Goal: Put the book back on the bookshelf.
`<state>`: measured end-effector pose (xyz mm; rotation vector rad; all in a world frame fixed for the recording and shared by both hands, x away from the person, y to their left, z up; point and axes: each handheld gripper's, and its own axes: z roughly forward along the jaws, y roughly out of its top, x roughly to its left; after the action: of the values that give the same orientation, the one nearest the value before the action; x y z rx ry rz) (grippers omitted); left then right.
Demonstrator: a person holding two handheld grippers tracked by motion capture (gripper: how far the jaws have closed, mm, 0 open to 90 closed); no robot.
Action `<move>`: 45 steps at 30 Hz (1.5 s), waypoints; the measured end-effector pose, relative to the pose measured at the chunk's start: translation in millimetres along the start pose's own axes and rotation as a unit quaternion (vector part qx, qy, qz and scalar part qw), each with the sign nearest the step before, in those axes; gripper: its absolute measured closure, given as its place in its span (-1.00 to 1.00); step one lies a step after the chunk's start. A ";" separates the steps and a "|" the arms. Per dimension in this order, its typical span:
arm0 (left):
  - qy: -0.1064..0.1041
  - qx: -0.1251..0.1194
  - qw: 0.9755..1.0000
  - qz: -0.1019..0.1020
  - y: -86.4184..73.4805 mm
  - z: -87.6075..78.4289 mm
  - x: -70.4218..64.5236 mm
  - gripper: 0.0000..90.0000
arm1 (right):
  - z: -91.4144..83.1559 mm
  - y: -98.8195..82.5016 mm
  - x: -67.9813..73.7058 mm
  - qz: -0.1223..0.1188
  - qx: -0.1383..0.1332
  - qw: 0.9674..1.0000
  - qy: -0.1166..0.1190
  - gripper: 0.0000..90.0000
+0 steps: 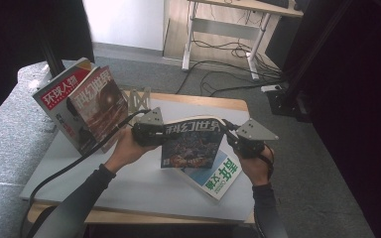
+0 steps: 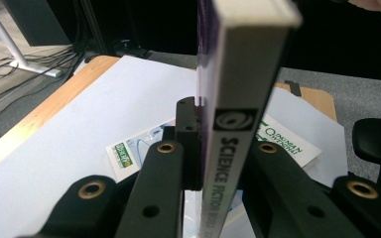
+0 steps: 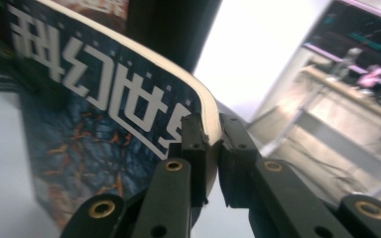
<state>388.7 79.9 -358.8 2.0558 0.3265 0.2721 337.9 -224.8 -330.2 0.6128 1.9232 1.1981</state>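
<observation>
We have a white table (image 1: 129, 183) with a rack (image 1: 138, 99) at about 11 o'clock, where two magazines (image 1: 82, 106) lean to the left. Near 5 o'clock a green-and-white booklet (image 1: 216, 176) lies flat. Above the middle of the table we hold the dark magazine (image 1: 192, 141) upright and clear of the surface, its cover facing us.

Our left gripper (image 1: 146, 133) grips it at 9 o'clock, jaws pinched narrow on the spine edge, as the left gripper view shows. Our right gripper (image 1: 243, 139) takes the 3 o'clock edge near the top; in the right gripper view its jaws bite only the corner, narrow, and the pages already bow there.

The risks, as we judge them:
- If our hands drift apart or together, the magazine buckles or tears at the right corner, since that grip is shallow.
- If the right jaws slip off, the magazine swings on the left grip and may hit the booklet.
- Carried toward the rack too low, it could knock the leaning magazines over.
</observation>
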 end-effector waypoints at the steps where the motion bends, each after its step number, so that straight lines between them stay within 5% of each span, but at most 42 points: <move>1: 0.000 0.000 1.000 0.000 0.0 0.0 0.0 0.82 | 0.9 0.7 2.2 -0.006 0.002 1.000 -0.009 0.80; 7: 0.003 0.000 1.000 0.001 0.1 0.3 -0.9 0.82 | 4.7 2.6 7.4 -0.003 0.010 0.999 -0.036 0.81; 19: 0.005 0.002 1.000 -0.001 0.6 0.5 -1.0 0.82 | 7.1 4.7 9.0 0.010 0.018 0.999 -0.047 0.82; 27: 0.010 0.003 1.000 -0.004 1.6 1.6 0.4 0.82 | 0.0 4.2 -2.7 0.023 0.018 1.000 0.006 0.73; 33: 0.008 0.004 1.000 -0.005 1.9 1.5 0.1 0.82 | -7.6 6.2 -8.1 0.030 0.009 0.999 0.016 0.61; 38: 0.006 0.003 1.000 -0.004 1.9 1.6 -0.1 0.82 | -10.7 9.0 -7.7 0.024 0.013 1.000 0.015 0.81; 45: 0.009 0.004 1.000 0.005 1.7 1.3 -3.7 0.82 | -4.6 7.3 6.4 -0.005 0.007 0.999 -0.049 0.84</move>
<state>385.8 76.7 -358.1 2.0646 0.3276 0.2955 330.4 -219.4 -324.8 0.6565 1.8511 1.1279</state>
